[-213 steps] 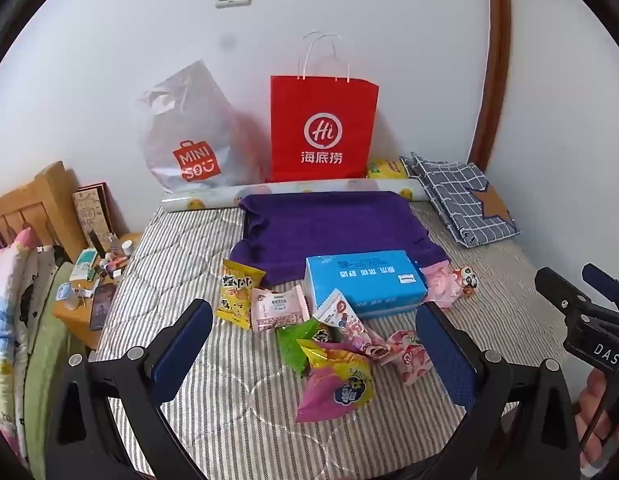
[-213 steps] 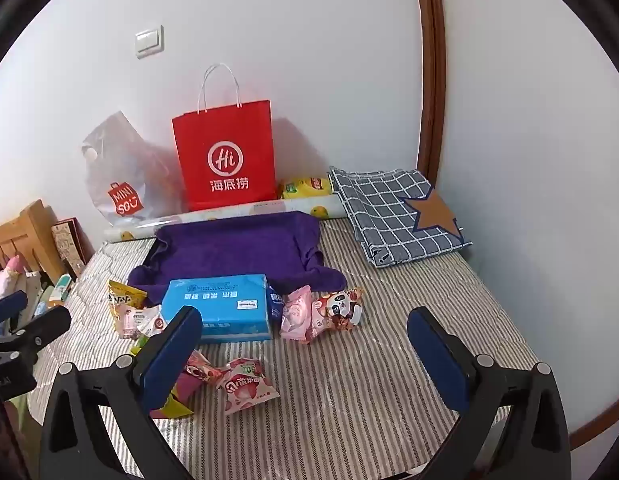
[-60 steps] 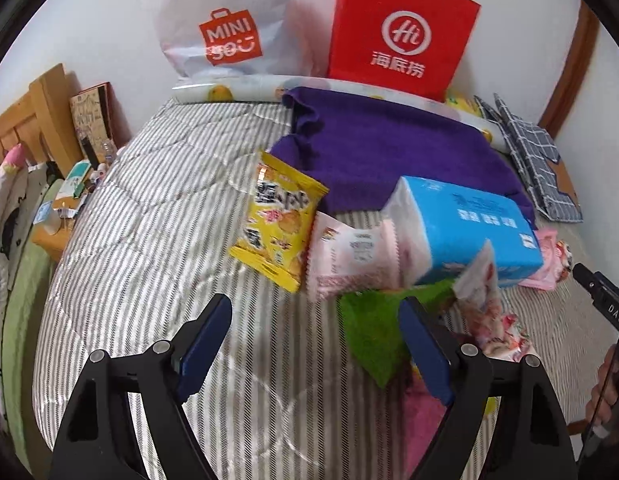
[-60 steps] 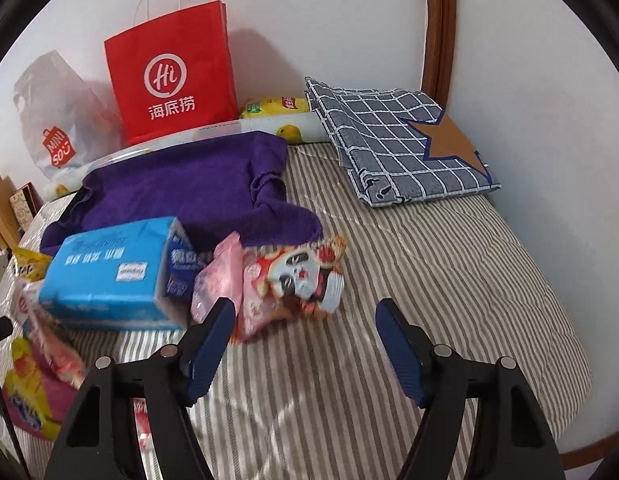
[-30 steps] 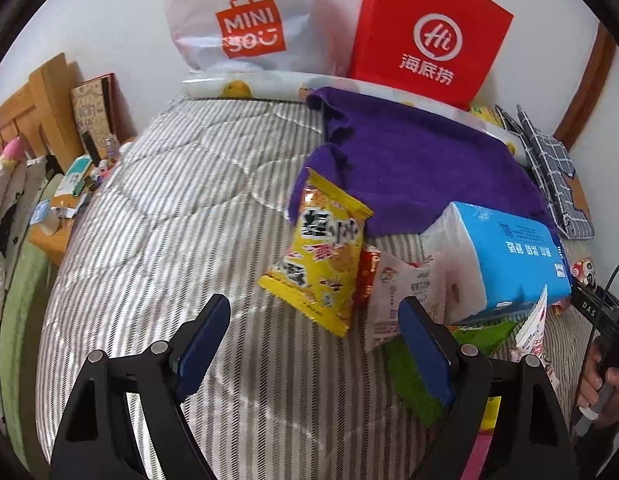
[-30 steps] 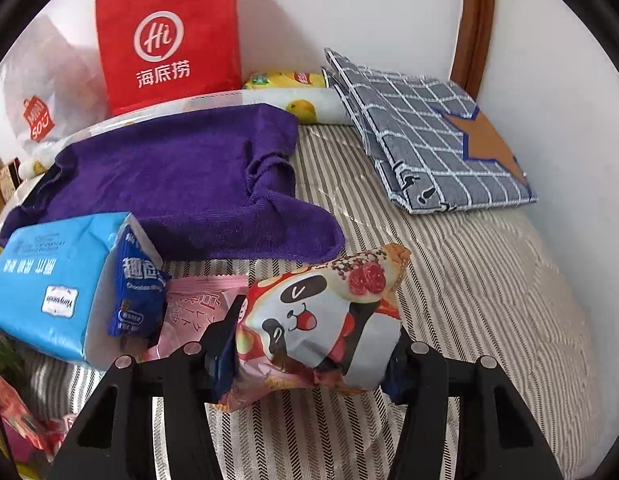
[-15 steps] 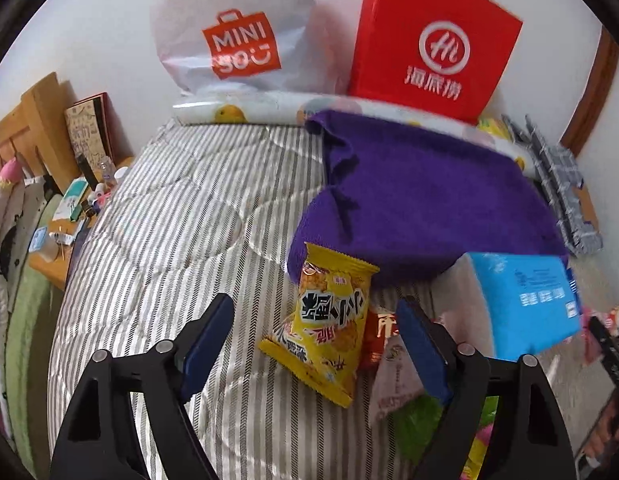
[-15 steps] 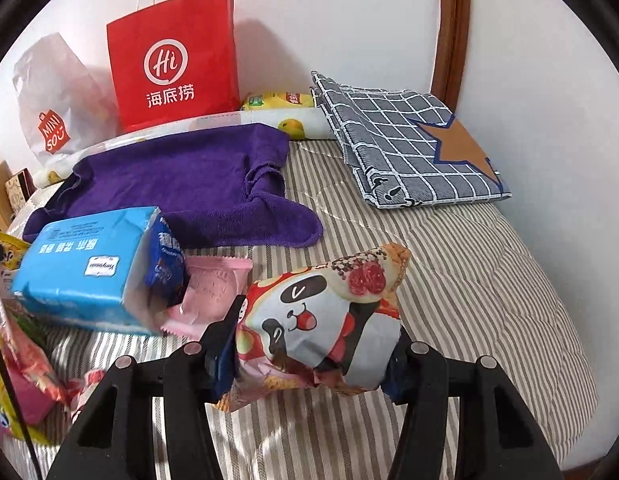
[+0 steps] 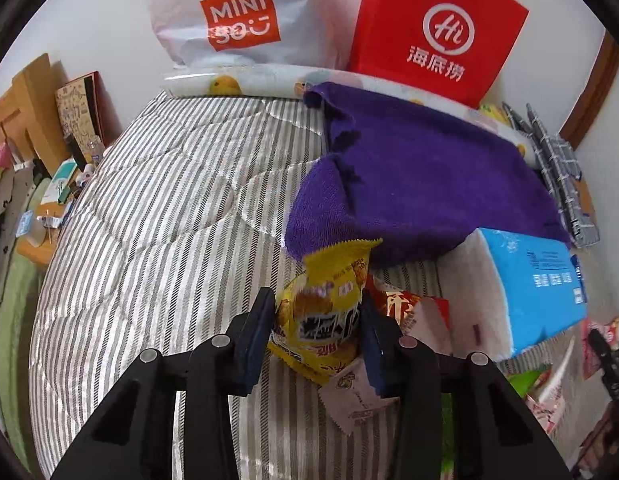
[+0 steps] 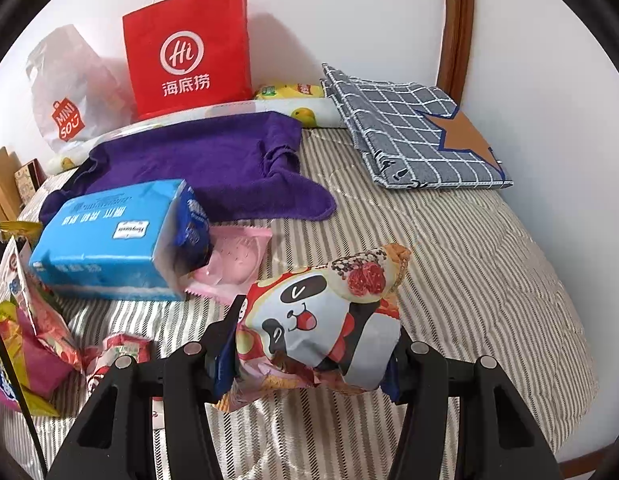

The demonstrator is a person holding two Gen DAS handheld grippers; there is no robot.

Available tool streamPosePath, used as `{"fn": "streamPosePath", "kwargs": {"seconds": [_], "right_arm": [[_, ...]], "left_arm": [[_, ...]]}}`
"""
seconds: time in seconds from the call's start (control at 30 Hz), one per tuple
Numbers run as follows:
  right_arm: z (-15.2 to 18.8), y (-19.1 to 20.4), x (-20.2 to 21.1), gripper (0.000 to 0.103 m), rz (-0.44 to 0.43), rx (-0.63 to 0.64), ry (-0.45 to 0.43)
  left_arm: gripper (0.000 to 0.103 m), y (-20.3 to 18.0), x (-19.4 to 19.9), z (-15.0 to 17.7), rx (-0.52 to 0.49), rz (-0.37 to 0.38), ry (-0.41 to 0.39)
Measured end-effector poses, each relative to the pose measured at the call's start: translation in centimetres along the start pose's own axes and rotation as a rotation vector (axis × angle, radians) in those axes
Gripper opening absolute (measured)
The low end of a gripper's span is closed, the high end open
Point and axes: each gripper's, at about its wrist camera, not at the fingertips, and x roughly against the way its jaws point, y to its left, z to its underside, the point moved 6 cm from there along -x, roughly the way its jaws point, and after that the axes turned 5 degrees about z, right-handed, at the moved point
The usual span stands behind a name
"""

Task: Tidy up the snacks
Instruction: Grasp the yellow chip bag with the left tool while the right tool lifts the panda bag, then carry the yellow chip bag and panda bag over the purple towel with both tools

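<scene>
On a striped bed (image 9: 157, 216), two handheld grippers are each busy with a snack packet. Seen from the left wrist, the left gripper (image 9: 317, 332) has its fingers closing around a yellow snack bag (image 9: 325, 312); the bag sits squarely between them, its sides bulging against the pads, its long axis running away from the camera toward a purple towel (image 9: 421, 184) lying just beyond. A red-and-white packet (image 9: 409, 312) lies close on the bag's right, partly beneath it, and a blue tissue pack (image 9: 537, 292) sits farther right. Seen from the right wrist, the right gripper (image 10: 313, 344) is clamped partway shut on a plump panda-print snack bag (image 10: 325, 320), which lies across the fingers and appears raised off the bed. A pink packet (image 10: 233, 264) rests near the tissue pack, with more snacks heaped at the near left. Against the far wall stand a red paper bag (image 10: 185, 52) and a white plastic bag (image 9: 237, 12); either could plausibly receive the snacks, both straight ahead beyond the towel.
</scene>
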Motion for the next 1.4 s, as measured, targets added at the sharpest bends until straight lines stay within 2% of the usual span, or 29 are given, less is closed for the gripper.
{"fn": "streamPosePath", "kwargs": {"seconds": [0.2, 0.33, 0.77, 0.97, 1.03, 1.07, 1.1, 1.4], "right_arm": [[0.8, -0.2, -1.0, 0.054, -0.002, -0.043, 0.026], [1.1, -0.8, -1.1, 0.054, -0.015, -0.088, 0.037], [2.1, -0.3, -1.5, 0.054, -0.046, -0.080, 0.055], [2.3, 0.1, -1.8, 0.054, -0.040, -0.064, 0.055], [2.3, 0.1, -1.9, 0.054, -0.037, -0.063, 0.057], [2.3, 0.1, -1.9, 0.054, -0.034, -0.061, 0.056], [2.3, 0.2, -1.9, 0.054, -0.030, -0.056, 0.055], [2.3, 0.5, -1.9, 0.054, -0.018, -0.041, 0.054]], "left_arm": [[0.041, 0.4, 1.5, 0.7, 0.023, 0.028, -0.018], [0.040, 0.2, 2.1, 1.1, 0.013, 0.016, -0.029], [0.021, -1.1, 3.7, 1.0, -0.003, 0.053, -0.050], [0.021, -0.9, 2.7, 1.5, 0.000, 0.042, -0.024], [0.030, -0.4, 2.4, 1.6, 0.013, 0.034, -0.018], [0.041, -0.3, 2.2, 1.7, 0.017, 0.034, -0.014], [0.047, -0.1, 2.1, 1.8, 0.022, 0.032, -0.013], [0.055, 0.0, 0.8, 0.7, 0.022, 0.047, -0.021]]}}
